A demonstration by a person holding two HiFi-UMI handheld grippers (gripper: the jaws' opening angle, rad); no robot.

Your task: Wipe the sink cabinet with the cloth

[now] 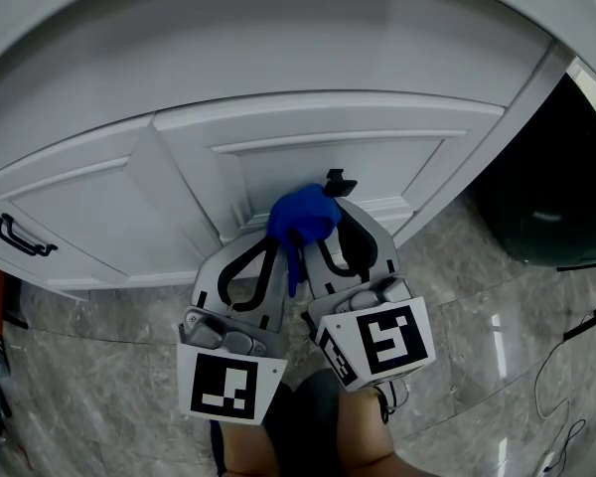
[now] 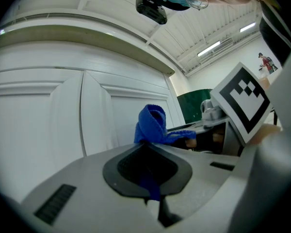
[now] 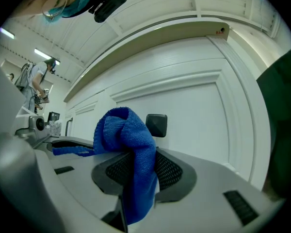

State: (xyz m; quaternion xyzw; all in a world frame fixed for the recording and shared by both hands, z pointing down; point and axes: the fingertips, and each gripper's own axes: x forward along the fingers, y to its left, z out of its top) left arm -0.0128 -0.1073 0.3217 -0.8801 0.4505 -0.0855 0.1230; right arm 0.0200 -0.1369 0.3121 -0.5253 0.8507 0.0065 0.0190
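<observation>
Marble floor [image 1: 477, 296] underfoot; left gripper [image 1: 274, 242] and right gripper [image 1: 323, 238] both clamp the blue cloth [image 1: 303, 215], bunched between them, right up by the white cabinet door [image 1: 328, 137]; soft, light, floppy stuff, best pinched at its bunched middle

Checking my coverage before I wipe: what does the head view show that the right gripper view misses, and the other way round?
Head view only: the black handle on the left-hand door and the marble floor. Right gripper view only: the blue cloth clamped between the right tool's jaws, and a person standing far off. Both: the cloth, the white cabinet door and a black knob on it.
</observation>
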